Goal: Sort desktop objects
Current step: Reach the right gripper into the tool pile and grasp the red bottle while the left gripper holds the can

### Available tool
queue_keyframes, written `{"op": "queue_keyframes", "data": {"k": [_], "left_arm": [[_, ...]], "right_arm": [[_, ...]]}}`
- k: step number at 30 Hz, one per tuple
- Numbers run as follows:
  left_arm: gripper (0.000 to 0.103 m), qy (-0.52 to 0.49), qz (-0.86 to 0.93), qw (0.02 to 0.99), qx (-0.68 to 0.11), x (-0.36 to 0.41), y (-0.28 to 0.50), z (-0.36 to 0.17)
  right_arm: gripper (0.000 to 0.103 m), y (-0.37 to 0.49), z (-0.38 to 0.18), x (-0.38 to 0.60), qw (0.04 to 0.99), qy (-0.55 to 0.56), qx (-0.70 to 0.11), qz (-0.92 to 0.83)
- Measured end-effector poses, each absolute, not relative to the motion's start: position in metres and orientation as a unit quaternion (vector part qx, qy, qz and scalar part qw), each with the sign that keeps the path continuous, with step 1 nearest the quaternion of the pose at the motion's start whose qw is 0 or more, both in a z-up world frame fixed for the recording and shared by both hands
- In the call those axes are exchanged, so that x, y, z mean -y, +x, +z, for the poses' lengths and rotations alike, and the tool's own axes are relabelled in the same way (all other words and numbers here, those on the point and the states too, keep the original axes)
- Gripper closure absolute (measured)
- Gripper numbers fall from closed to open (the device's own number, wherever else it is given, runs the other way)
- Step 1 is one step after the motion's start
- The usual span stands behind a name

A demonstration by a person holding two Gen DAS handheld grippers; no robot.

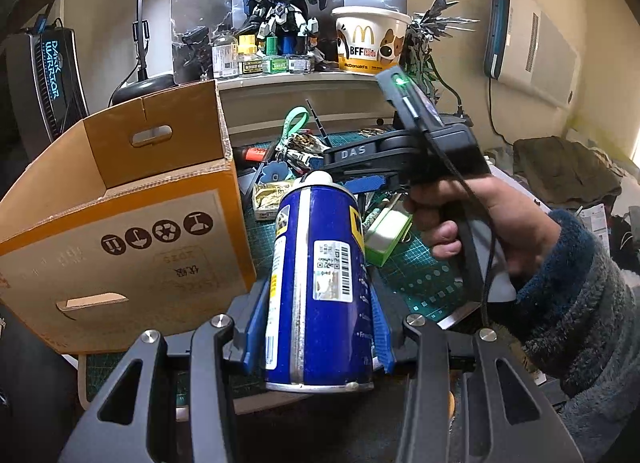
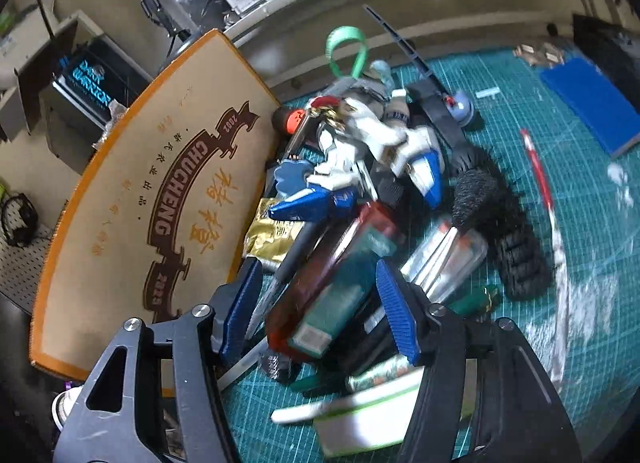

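Left wrist view: the left claw (image 1: 320, 323) is clamped on a blue spray can (image 1: 320, 283), its blue pads pressing both sides, the can's white cap pointing away from the camera and slightly up. The can hangs above the green cutting mat (image 1: 424, 267) on the table, just right of an open cardboard box (image 1: 120, 231). Beyond it, a hand (image 1: 480, 223) in a fleecy sleeve (image 1: 580, 303) grips the right claw's handle, with that claw aimed down at the clutter.

Right wrist view: the right claw (image 2: 320, 303) is tilted downward, its jaws apart around a reddish translucent case (image 2: 332, 283) in the pile; whether the pads touch it is unclear through the blur. A white-and-blue robot model (image 2: 380, 151) lies further out, with the box's printed side (image 2: 160, 203) at the left.
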State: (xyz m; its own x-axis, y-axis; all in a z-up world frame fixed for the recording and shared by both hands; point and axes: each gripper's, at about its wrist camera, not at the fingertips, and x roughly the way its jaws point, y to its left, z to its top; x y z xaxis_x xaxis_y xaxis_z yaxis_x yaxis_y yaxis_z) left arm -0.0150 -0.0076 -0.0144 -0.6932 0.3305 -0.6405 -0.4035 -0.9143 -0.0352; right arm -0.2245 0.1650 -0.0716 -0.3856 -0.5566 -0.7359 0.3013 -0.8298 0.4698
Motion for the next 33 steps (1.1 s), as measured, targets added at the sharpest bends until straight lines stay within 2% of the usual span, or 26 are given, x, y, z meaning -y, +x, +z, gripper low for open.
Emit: {"op": "queue_keyframes", "data": {"k": [8,10,12,14,16,18,23,27,32,33], "left_arm": [[0.059,-0.337,0.919,0.199,-0.047,0.014,-0.014,-0.016],[0.059,-0.337,0.919,0.199,-0.042,0.016,-0.013,-0.016],[0.059,-0.337,0.919,0.2,-0.038,0.017,-0.014,-0.016],[0.059,-0.338,0.919,0.2,-0.037,0.017,-0.014,-0.017],[0.059,-0.338,0.919,0.199,-0.039,0.016,-0.013,-0.017],[0.059,-0.336,0.92,0.198,-0.04,0.017,-0.011,-0.016],[0.059,-0.335,0.921,0.198,-0.037,0.018,-0.012,-0.016],[0.059,-0.339,0.92,0.195,-0.032,0.017,-0.013,-0.017],[0.059,-0.333,0.924,0.182,-0.043,0.013,-0.012,-0.012],[0.059,-0.333,0.925,0.18,-0.043,0.012,-0.012,-0.011]], "right_arm": [[0.041,-0.231,-0.068,-0.143,0.255,0.513,0.073,-0.817],[0.035,-0.222,-0.067,-0.136,0.274,0.525,0.054,-0.804],[0.018,-0.214,-0.067,-0.127,0.277,0.527,0.039,-0.803],[0.018,-0.211,-0.07,-0.117,0.269,0.522,0.017,-0.809],[0.022,-0.215,-0.078,-0.115,0.243,0.525,0.025,-0.815],[0.04,-0.216,-0.078,-0.118,0.225,0.51,0.019,-0.83],[0.055,-0.209,-0.07,-0.132,0.223,0.496,0.019,-0.839],[0.062,-0.201,-0.061,-0.141,0.217,0.484,0.013,-0.848],[0.066,-0.185,-0.053,-0.158,0.221,0.463,0.028,-0.858],[0.08,-0.181,-0.049,-0.162,0.222,0.458,0.03,-0.86]]}}
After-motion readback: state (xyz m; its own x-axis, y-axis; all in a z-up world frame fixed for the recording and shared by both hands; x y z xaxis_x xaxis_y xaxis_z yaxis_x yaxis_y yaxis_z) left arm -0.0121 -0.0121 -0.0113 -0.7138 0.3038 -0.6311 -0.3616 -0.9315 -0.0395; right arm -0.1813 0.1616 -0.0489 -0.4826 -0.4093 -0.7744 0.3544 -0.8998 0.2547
